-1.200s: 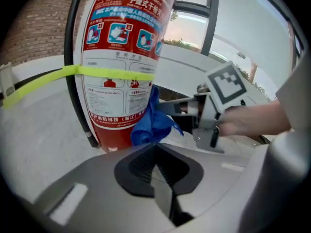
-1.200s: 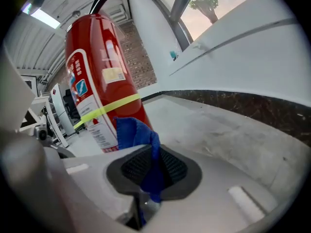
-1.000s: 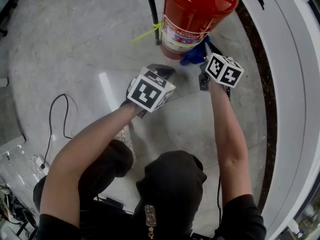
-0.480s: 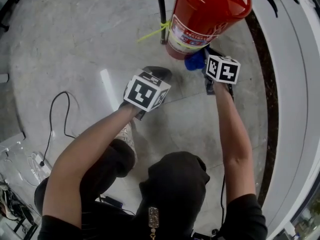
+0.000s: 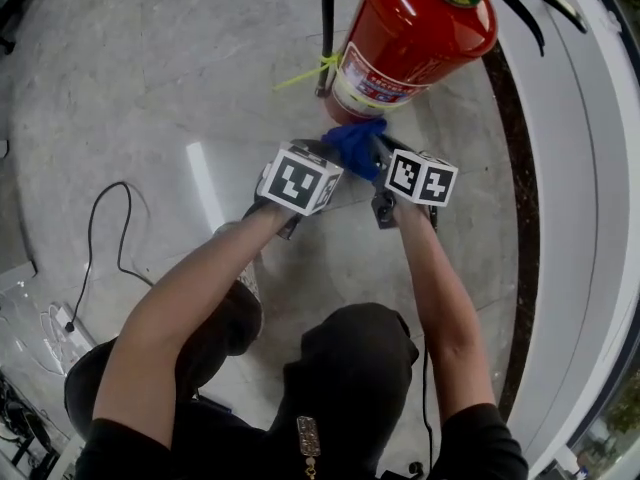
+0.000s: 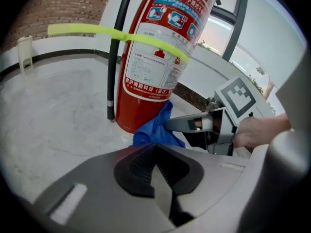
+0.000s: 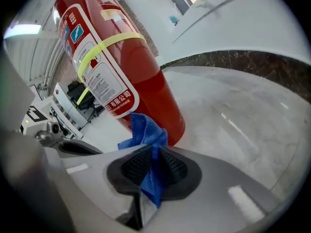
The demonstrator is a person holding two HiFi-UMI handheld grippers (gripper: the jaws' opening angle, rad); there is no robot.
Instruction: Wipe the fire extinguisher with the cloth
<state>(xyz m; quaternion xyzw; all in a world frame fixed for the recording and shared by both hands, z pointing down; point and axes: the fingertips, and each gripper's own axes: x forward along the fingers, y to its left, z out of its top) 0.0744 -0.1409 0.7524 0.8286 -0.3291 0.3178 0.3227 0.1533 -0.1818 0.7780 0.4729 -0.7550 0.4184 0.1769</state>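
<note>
Fire extinguisher (image 5: 415, 33) stands on the floor (image 5: 150, 88). Right claw (image 7: 154, 169) pinches the blue cloth (image 7: 145, 130) just beside the extinguisher's base; contact unclear. Left claw (image 6: 158, 168) pressed together, empty, near that base. Judgement: wiping at the foot; body and head remain.

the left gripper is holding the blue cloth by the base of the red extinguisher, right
No, the right gripper holds the blue cloth by the base of the red extinguisher, as the right gripper view shows; the left gripper is shut on nothing.
</note>
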